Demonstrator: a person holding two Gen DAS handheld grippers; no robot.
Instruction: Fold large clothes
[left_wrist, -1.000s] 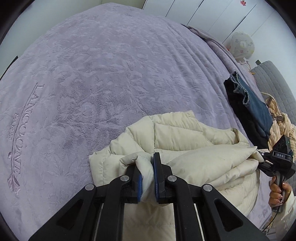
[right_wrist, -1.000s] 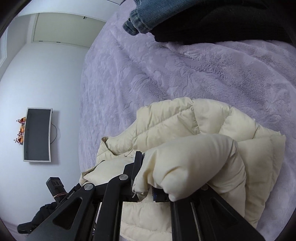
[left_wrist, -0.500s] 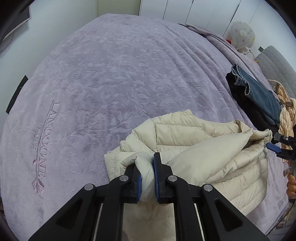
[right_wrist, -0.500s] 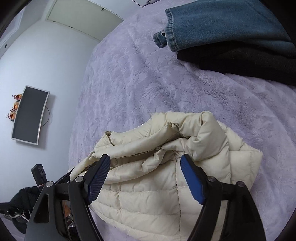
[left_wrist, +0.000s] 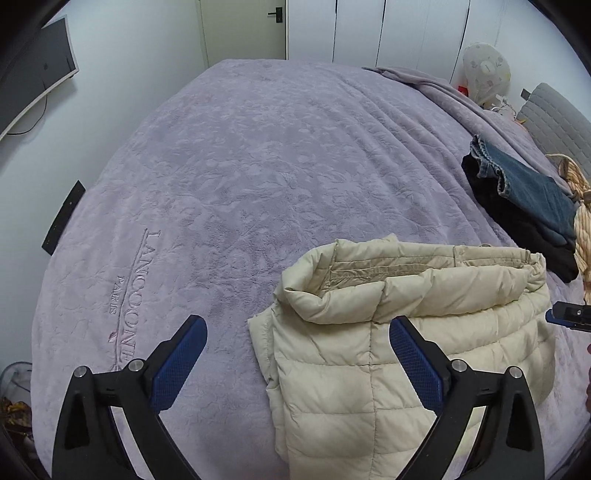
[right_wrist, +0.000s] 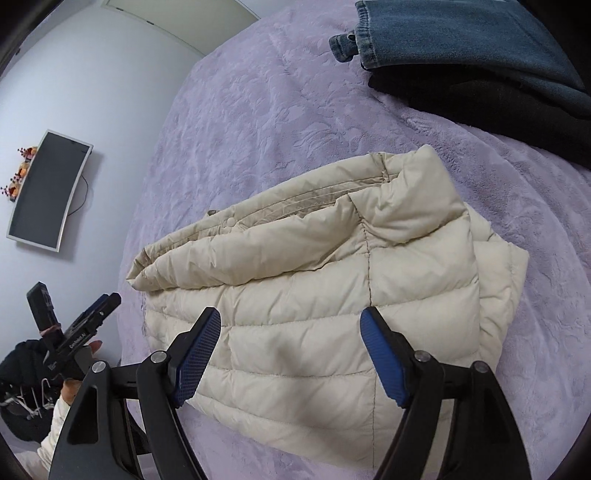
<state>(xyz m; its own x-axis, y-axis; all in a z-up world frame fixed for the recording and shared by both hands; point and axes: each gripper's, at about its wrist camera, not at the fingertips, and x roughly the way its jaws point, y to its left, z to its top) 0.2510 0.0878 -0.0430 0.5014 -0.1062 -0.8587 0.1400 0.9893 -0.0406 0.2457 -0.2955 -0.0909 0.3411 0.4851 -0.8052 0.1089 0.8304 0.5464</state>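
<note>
A cream quilted puffer jacket (left_wrist: 424, 332) lies folded into a compact bundle on the lilac blanket (left_wrist: 258, 166), collar edge turned away from me. My left gripper (left_wrist: 295, 325) hovers above the jacket's left edge; its jaws are opening and stand wide, with no cloth pinched between the blue pads (left_wrist: 181, 354). In the right wrist view the jacket (right_wrist: 314, 280) fills the middle, and my right gripper (right_wrist: 291, 314) hangs open over its near side without touching it. The left gripper (right_wrist: 99, 306) also shows there at lower left, held by a hand.
Folded blue jeans (left_wrist: 528, 188) rest on a black garment (left_wrist: 517, 229) at the bed's right side, beside a knitted beige piece (left_wrist: 581, 229). A monitor (right_wrist: 48, 192) hangs on the wall. A fan (left_wrist: 485, 72) stands by the far corner.
Both grippers let go of the jacket, the right first and then the left, and lifted away. The released fold dropped onto the bundle, which now lies flat.
</note>
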